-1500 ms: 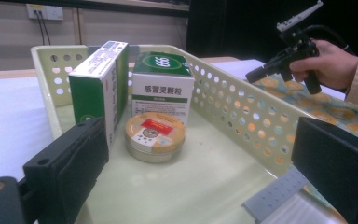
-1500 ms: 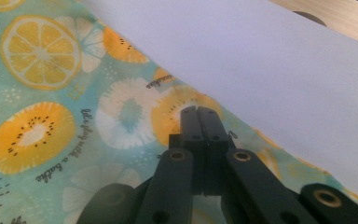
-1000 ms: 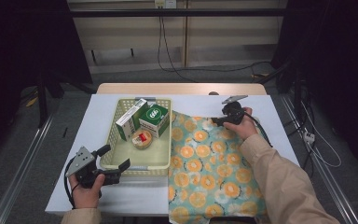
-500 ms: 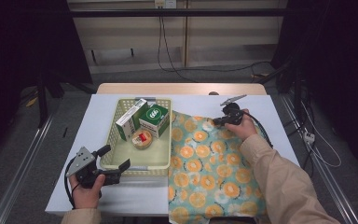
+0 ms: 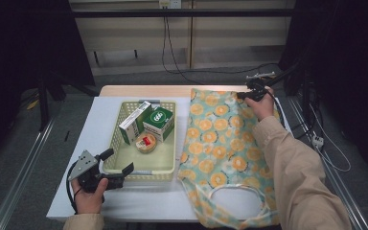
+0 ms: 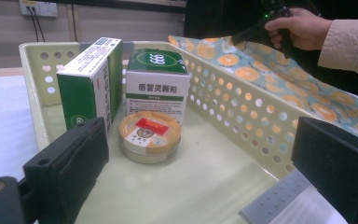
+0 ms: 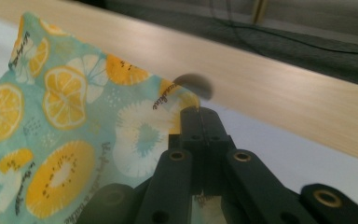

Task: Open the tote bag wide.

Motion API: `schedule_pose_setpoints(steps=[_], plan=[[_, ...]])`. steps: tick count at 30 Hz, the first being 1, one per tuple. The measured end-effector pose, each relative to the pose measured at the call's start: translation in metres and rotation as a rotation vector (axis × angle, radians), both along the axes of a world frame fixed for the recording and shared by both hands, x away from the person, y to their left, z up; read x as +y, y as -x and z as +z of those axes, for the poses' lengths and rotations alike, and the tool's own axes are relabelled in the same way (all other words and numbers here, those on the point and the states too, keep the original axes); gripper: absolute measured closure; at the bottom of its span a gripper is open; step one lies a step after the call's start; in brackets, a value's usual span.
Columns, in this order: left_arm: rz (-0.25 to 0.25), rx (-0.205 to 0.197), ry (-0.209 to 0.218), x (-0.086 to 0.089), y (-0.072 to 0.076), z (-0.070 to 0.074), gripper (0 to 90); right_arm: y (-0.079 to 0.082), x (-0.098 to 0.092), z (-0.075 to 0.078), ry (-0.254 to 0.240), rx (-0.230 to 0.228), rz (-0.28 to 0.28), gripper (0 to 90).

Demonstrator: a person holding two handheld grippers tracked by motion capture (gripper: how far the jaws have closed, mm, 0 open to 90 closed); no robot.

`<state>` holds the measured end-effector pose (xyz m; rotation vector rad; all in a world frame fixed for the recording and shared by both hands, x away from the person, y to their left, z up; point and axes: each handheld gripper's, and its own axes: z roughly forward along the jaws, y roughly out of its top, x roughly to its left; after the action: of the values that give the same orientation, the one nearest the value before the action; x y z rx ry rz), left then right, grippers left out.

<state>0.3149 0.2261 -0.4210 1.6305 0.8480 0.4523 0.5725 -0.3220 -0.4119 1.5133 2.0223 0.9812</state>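
A cloth bag [image 5: 220,143] printed with orange and kiwi slices lies on the right half of the white table, its handle loop near the front edge. My right gripper [image 5: 242,95] is shut on the bag's far corner [image 7: 186,100] and holds it raised near the table's back edge. The printed cloth [image 7: 60,121] spreads to the left of the pinched jaws [image 7: 199,114]. My left gripper [image 5: 117,162] is open at the front left corner of a pale yellow basket [image 5: 146,175], its jaws [image 6: 200,177] wide apart around nothing.
The basket [image 6: 242,116] holds a white-and-green box [image 5: 135,122], a green-topped box [image 5: 158,123] and a round tin [image 5: 145,142]. A wooden strip [image 7: 284,93] runs along the table's back edge. Cables hang behind the table.
My right gripper has moved away and up with the bag's far corner, pulling the cloth out toward the table's back edge. The left hand has stayed put.
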Motion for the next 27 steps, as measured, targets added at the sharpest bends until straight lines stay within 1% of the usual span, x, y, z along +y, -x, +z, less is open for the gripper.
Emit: schedule_pose_setpoints(steps=[1,2,3,4,5,6,7,8,9,10,11,13,14,15,16,17,18,19,20,21,22,25,27], plan=[[0.0,0.003,-0.001,0.0,0.0,0.0,3.7,0.0,0.0,0.0,0.0,0.0,0.0,89.7],[0.0,0.004,-0.002,0.0,0.0,-0.001,3.7,-0.001,-0.004,-0.001,0.01,-0.022,-0.022,84.0],[-0.003,0.005,-0.004,0.001,0.0,-0.001,3.6,-0.001,-0.006,-0.001,0.015,-0.048,-0.026,70.3],[-0.004,0.007,-0.001,0.001,0.0,-0.001,3.7,0.0,-0.006,0.0,0.037,-0.046,-0.034,60.5],[-0.005,0.008,-0.003,0.001,0.0,-0.002,3.6,0.007,-0.004,0.003,0.04,-0.052,0.007,55.8],[-0.005,0.009,-0.005,0.002,0.0,-0.002,3.6,0.007,-0.004,0.003,0.04,-0.052,0.007,55.8],[-0.005,0.009,0.0,0.002,0.0,-0.002,3.7,0.012,-0.001,0.006,0.029,-0.057,0.032,50.7],[-0.007,0.007,0.002,0.002,0.0,-0.002,3.7,0.024,0.006,0.01,0.021,-0.079,0.081,40.8],[-0.007,0.007,0.002,0.002,0.0,-0.001,3.7,0.024,0.006,0.01,0.021,-0.079,0.081,40.8],[-0.007,0.005,0.004,0.002,0.0,-0.001,3.7,0.032,0.011,0.012,0.028,-0.069,0.113,40.2],[-0.008,0.003,0.005,0.002,0.001,-0.001,3.7,0.04,0.016,0.014,0.031,-0.073,0.138,37.4],[-0.014,0.002,0.002,0.001,0.001,0.0,3.7,0.058,0.023,0.017,-0.008,-0.079,0.184,34.8],[-0.016,0.001,0.003,0.001,0.001,0.0,3.7,0.077,0.03,0.018,-0.022,-0.082,0.225,32.0],[-0.019,0.003,0.001,0.0,0.001,0.0,3.7,0.077,0.03,0.018,-0.022,-0.082,0.225,32.0],[-0.021,0.005,0.0,0.0,0.001,0.0,3.7,0.086,0.034,0.017,-0.01,-0.078,0.248,30.8],[-0.022,0.009,0.003,0.0,0.001,-0.001,3.7,0.095,0.037,0.017,-0.003,-0.074,0.265,28.4],[-0.026,0.01,0.005,-0.001,0.0,-0.001,3.7,0.105,0.04,0.016,-0.008,-0.067,0.282,26.9],[-0.026,0.011,0.007,-0.001,0.001,-0.001,3.7,0.114,0.043,0.014,-0.01,-0.048,0.307,26.7],[-0.027,0.013,0.011,-0.001,0.001,-0.001,3.7,0.123,0.046,0.013,-0.001,-0.032,0.328,26.4],[-0.029,0.01,0.01,-0.001,0.001,0.0,3.7,0.132,0.048,0.011,0.013,-0.029,0.347,25.0],[-0.03,0.009,0.01,-0.002,0.001,0.0,3.7,0.141,0.05,0.009,0.015,-0.029,0.366,23.9],[-0.029,0.009,0.009,-0.002,0.001,0.0,3.7,0.167,0.055,0.001,0.0,-0.023,0.41,22.0],[-0.031,0.007,0.006,-0.003,0.001,0.0,3.7,0.181,0.056,-0.004,0.007,-0.014,0.441,18.9]])
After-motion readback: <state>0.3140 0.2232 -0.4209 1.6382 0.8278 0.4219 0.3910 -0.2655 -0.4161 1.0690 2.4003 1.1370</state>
